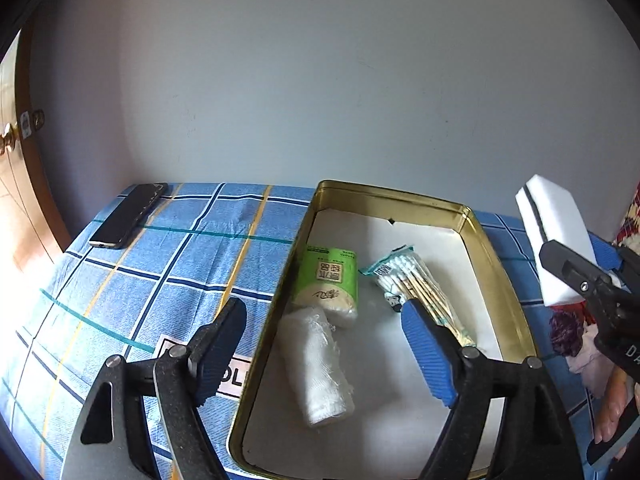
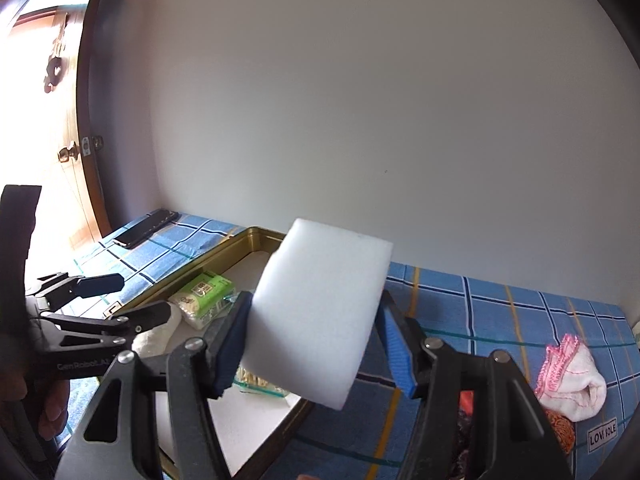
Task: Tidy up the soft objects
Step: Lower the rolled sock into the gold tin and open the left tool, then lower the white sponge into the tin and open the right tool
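Note:
A gold tin tray point(image 1: 400, 196) lies on a blue checked cloth. In it are a white gauze roll point(image 1: 320, 364), a green tissue pack point(image 1: 328, 280) and a bag of cotton swabs point(image 1: 416, 284). My left gripper point(image 1: 326, 344) stands open over the tray's near left part. The gauze roll lies loose below and between its fingers, one finger outside the left rim. My right gripper point(image 2: 316, 320) is shut on a white sponge block point(image 2: 320, 312), held in the air above the tray's right rim point(image 2: 304, 412). In the left wrist view the sponge point(image 1: 556, 232) shows at the right.
A black phone point(image 1: 128, 216) lies at the far left corner of the cloth by the wall. A pink-trimmed white sock point(image 2: 572, 380) and dark patterned fabric point(image 1: 568, 332) lie right of the tray. A wooden door point(image 2: 68, 152) stands at the left.

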A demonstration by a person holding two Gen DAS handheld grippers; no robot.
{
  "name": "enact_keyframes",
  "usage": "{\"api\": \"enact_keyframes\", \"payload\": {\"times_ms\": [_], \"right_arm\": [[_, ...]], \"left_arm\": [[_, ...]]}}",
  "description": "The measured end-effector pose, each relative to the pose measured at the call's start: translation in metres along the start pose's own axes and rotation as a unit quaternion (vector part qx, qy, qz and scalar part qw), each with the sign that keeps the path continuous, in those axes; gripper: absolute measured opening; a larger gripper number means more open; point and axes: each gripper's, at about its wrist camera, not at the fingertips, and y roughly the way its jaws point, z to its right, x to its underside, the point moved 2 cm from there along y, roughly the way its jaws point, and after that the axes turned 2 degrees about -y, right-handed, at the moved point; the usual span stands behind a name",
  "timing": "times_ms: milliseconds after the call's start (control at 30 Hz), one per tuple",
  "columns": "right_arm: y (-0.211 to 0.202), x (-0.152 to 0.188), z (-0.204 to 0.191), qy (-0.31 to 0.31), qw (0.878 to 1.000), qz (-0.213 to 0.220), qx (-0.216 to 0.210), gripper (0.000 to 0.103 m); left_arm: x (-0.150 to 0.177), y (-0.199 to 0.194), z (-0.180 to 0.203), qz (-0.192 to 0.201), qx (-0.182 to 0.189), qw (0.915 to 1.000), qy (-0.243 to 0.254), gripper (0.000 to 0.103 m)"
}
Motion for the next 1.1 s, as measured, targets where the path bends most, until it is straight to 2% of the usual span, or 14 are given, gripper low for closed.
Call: {"api": "enact_keyframes", "payload": {"times_ms": [233,433,533,567,600,733,800,1100], "right_arm": [[0.022,-0.001,-0.006,-0.008,1.000,-0.025,-0.010,0.062],[0.042,-0.002,-0.015,-0.019,0.998,-0.048,-0.017,0.066],[0.048,0.000,-0.018,-0.018,0.998,-0.059,-0.028,0.073],[0.049,0.001,-0.019,-0.018,0.998,-0.061,-0.026,0.082],[0.049,0.002,-0.020,-0.019,0.998,-0.059,-0.026,0.087],[0.045,0.002,-0.021,-0.016,0.998,-0.056,-0.028,0.089],[0.040,0.001,-0.019,-0.013,0.998,-0.049,-0.024,0.096],[-0.002,0.006,-0.002,-0.006,1.000,-0.021,-0.010,0.100]], "left_arm": [[-0.006,-0.009,-0.014,0.023,0.008,0.9992,-0.033,0.082],[-0.005,-0.008,-0.015,0.024,-0.004,0.9993,-0.028,0.082],[-0.004,-0.008,-0.013,0.025,-0.004,0.9994,-0.024,0.082],[-0.004,-0.009,-0.013,0.026,-0.004,0.9994,-0.023,0.082],[-0.004,-0.009,-0.013,0.027,-0.004,0.9994,-0.022,0.082],[-0.003,-0.010,-0.014,0.029,-0.006,0.9993,-0.024,0.082],[-0.003,-0.010,-0.015,0.029,-0.005,0.9992,-0.029,0.082],[-0.003,-0.011,-0.015,0.033,-0.007,0.9991,-0.027,0.082]]}}
